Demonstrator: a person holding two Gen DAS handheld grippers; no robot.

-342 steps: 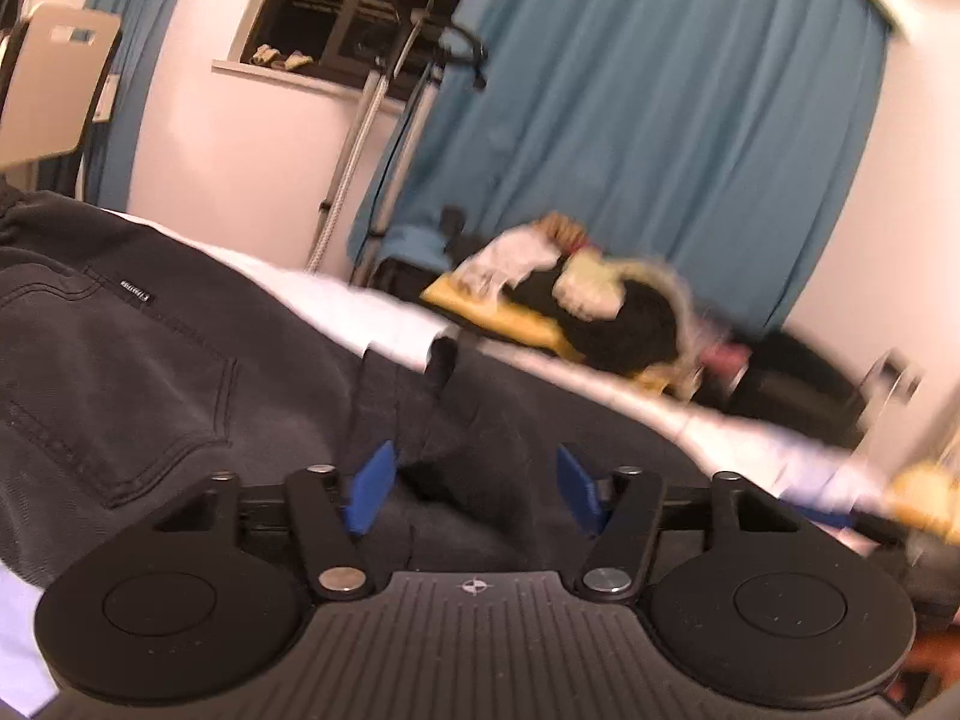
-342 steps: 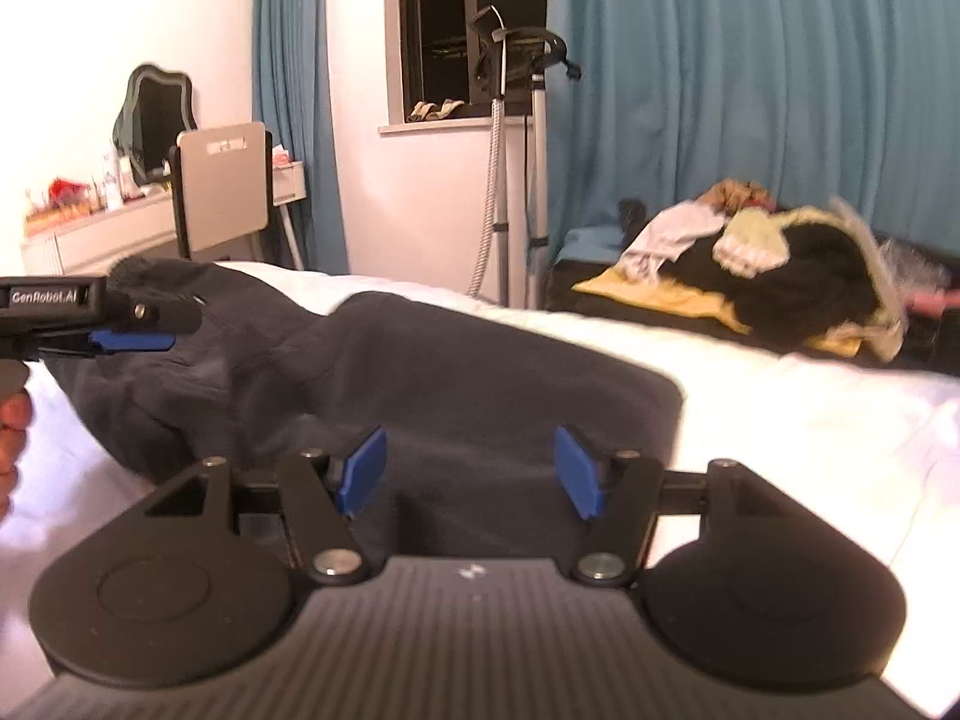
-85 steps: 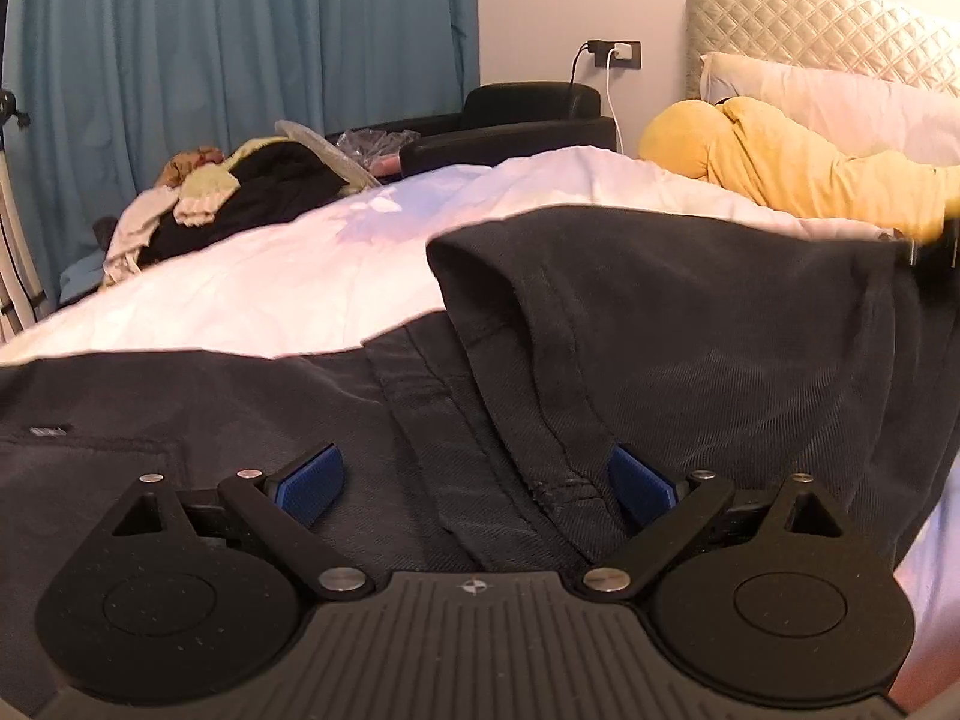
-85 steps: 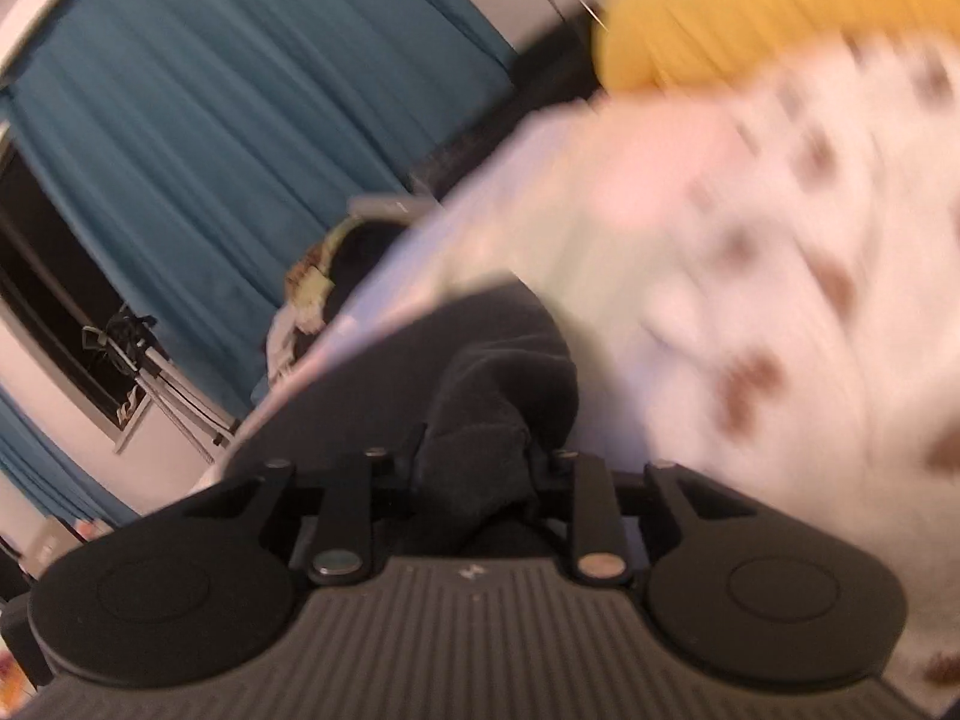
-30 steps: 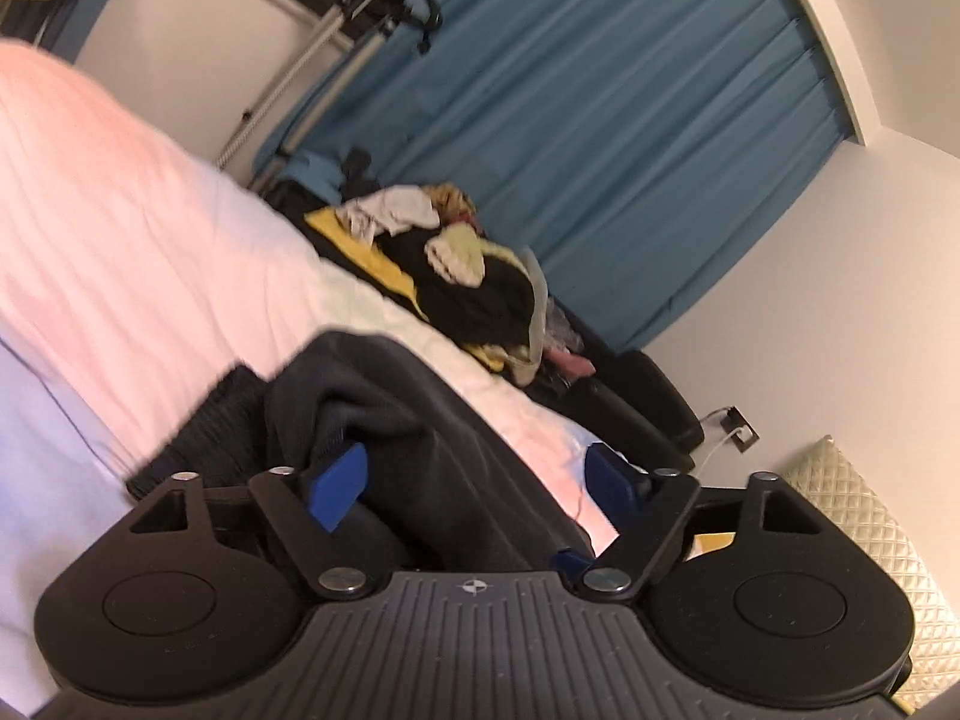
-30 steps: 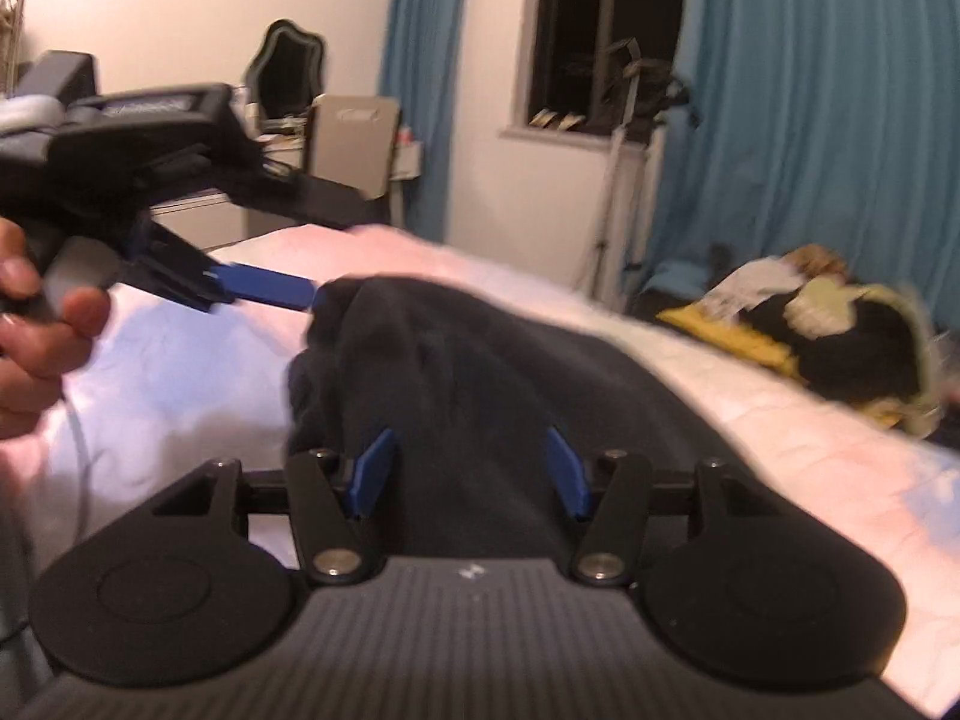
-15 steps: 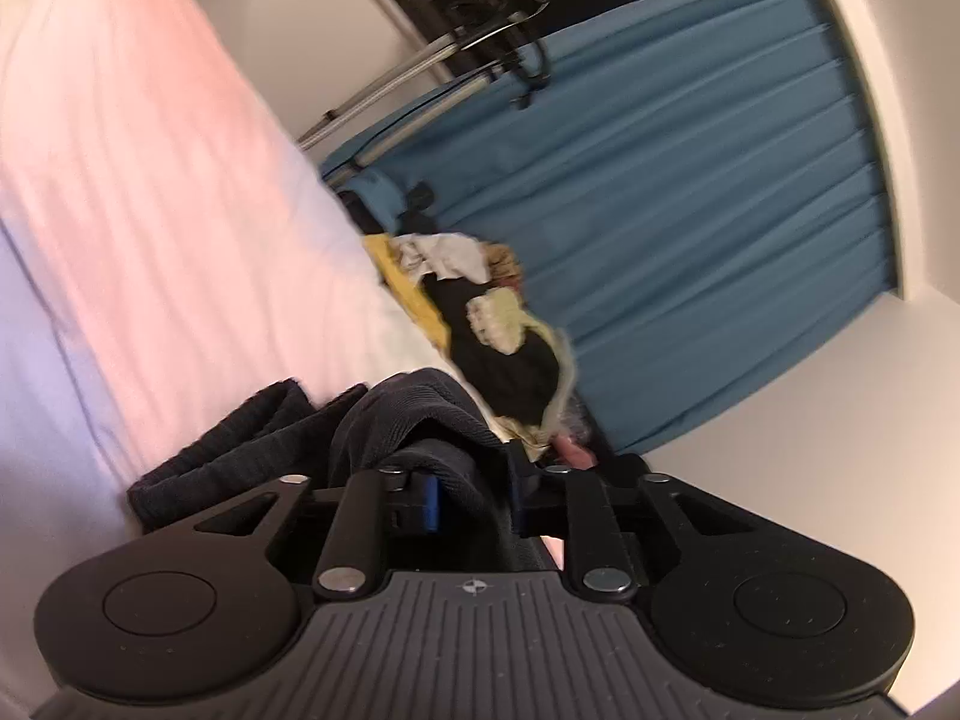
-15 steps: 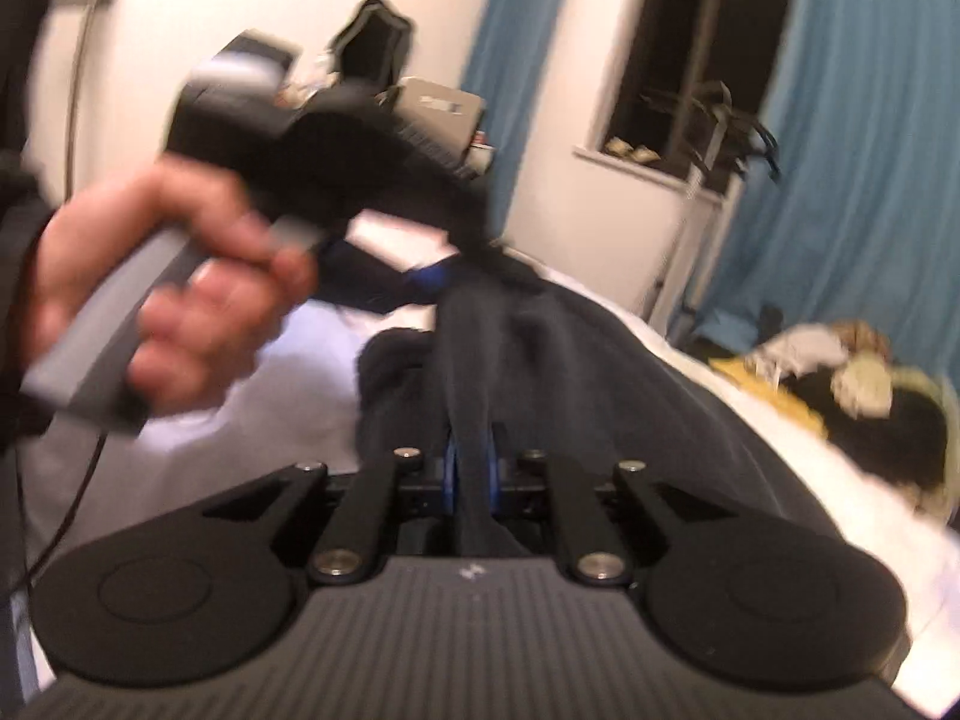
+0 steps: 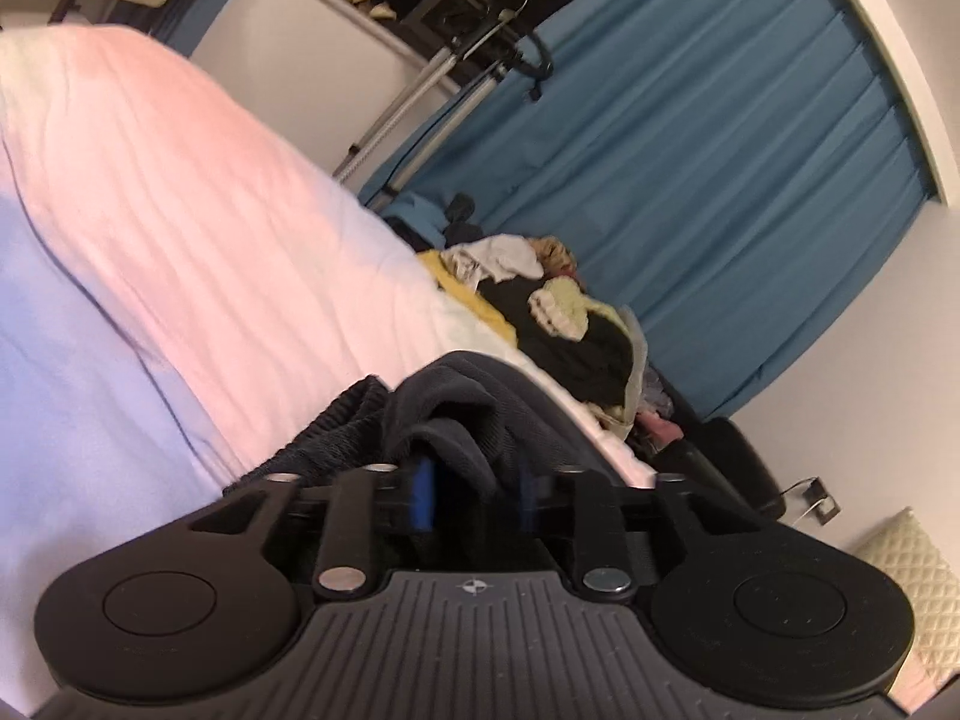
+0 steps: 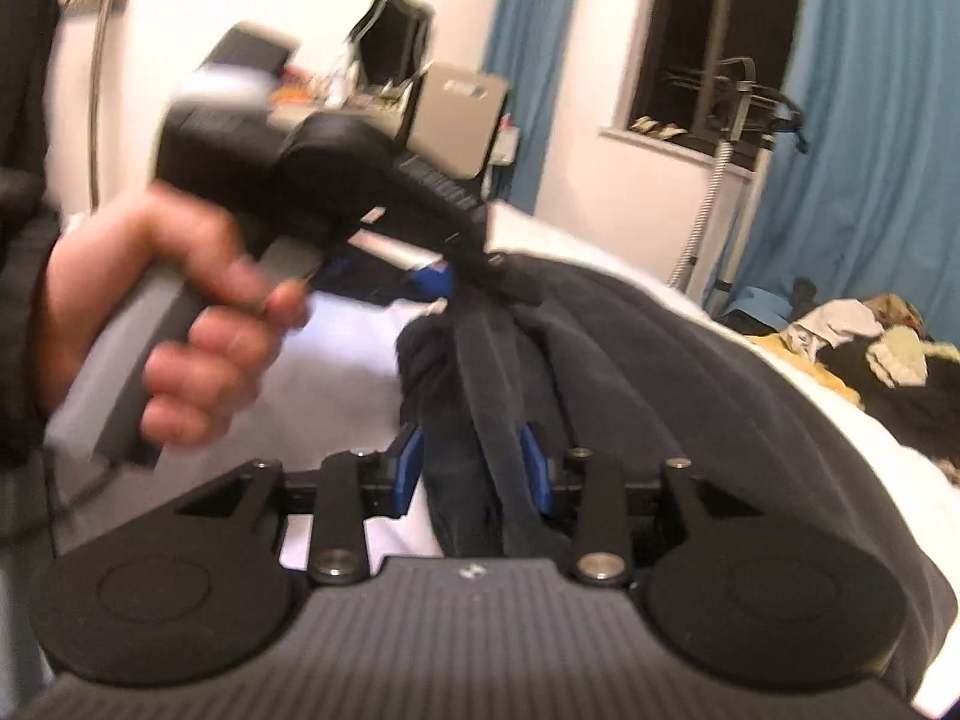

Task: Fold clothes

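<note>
Dark grey trousers (image 10: 690,372) lie folded on the white bed, their bunched edge (image 9: 480,396) right in front of the left wrist camera. My left gripper (image 9: 474,492) has its jaws opening, a fold of the dark fabric still lying between the blue pads. My right gripper (image 10: 471,468) is also opening; a ridge of the same fabric runs between its pads, and white sheet shows beside the left pad. In the right wrist view a hand (image 10: 180,312) holds the left gripper (image 10: 474,276), its tip at the trousers' far edge.
The pale bed sheet (image 9: 180,210) stretches away to the left. A pile of mixed clothes (image 9: 558,312) lies beyond the bed before blue curtains (image 9: 720,150). A metal stand (image 9: 432,78) is by the window, a chair (image 10: 462,114) and desk behind the hand.
Half a second ago both grippers were shut on the trouser fabric; now both sets of jaws have parted. The left gripper has sunk lower toward the bed.
</note>
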